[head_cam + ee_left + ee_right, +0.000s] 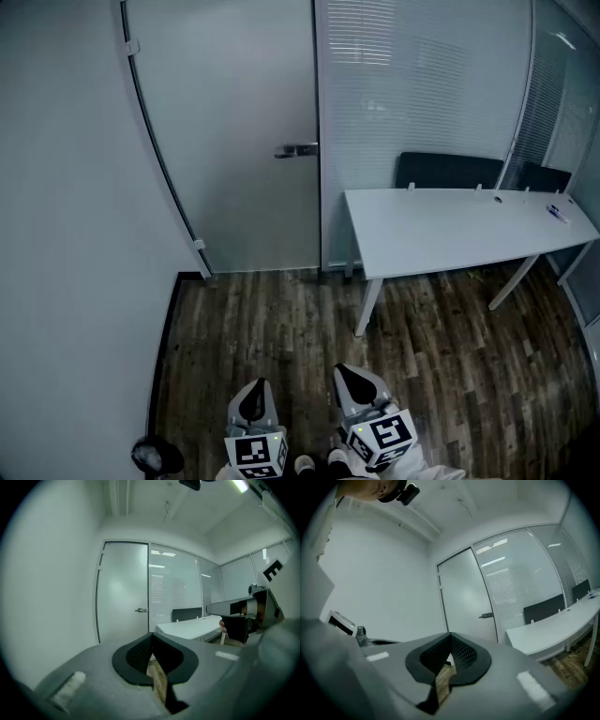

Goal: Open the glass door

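**Head view.** The glass door [234, 141] stands closed, straight ahead of you across the wooden floor [281, 319]. Its handle [296, 150] sits at the door's right edge, with its long axis level and the lever pointing left. The left gripper [254, 389] and right gripper [350, 373] are both low in the frame and well apart from the handle, which lies between their lines. The right one is slightly further forward, so I judge it marginally nearer. The white worktop [450, 230] stands to the right of the door. Your hands are cut off at the bottom edge, and a dark round object [157, 457] at lower left cannot be identified.

**Left gripper view.** The jaws are closed together with nothing between them. The door is ahead and the handle [141, 610] is small and distant. The right gripper [243, 613] shows at the right side.

**Right gripper view.** The jaws are likewise closed and empty. The handle [486, 616] lies ahead, slightly right of the gripper's line.

**Not determinable.** The frosted glass hides whatever is behind the door, and which way the door swings cannot be told.
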Available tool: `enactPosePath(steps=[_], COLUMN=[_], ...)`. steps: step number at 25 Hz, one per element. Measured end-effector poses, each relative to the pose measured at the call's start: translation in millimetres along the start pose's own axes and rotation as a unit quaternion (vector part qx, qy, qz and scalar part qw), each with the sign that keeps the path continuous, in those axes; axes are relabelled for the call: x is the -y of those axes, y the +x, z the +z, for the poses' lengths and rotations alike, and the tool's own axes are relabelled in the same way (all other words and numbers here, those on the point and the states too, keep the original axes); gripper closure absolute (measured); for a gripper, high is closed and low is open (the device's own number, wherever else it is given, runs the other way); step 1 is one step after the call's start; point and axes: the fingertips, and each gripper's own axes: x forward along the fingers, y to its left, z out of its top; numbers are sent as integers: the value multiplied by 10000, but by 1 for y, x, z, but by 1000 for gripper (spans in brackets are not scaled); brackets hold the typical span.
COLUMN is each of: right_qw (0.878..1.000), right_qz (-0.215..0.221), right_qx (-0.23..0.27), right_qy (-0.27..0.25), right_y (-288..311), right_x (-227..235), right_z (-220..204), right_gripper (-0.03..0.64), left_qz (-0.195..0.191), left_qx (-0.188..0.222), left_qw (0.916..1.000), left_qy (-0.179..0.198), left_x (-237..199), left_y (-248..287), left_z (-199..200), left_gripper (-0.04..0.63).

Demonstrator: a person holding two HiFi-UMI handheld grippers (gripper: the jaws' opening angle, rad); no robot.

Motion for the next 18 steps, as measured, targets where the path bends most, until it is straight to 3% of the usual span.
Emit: enactPosePath(steps=[18], right_qw=[9995], right_qz=[231], right_qx=[189], right_qy=[108], right_y=[-3], right_x=[44], right_z=[6], right_gripper=[612], left_qz=[101], left_qx=[64], left_qw=[9999], left_qy=[83], left_x=[29], left_y=[28], left_z=[8], left_gripper=[594])
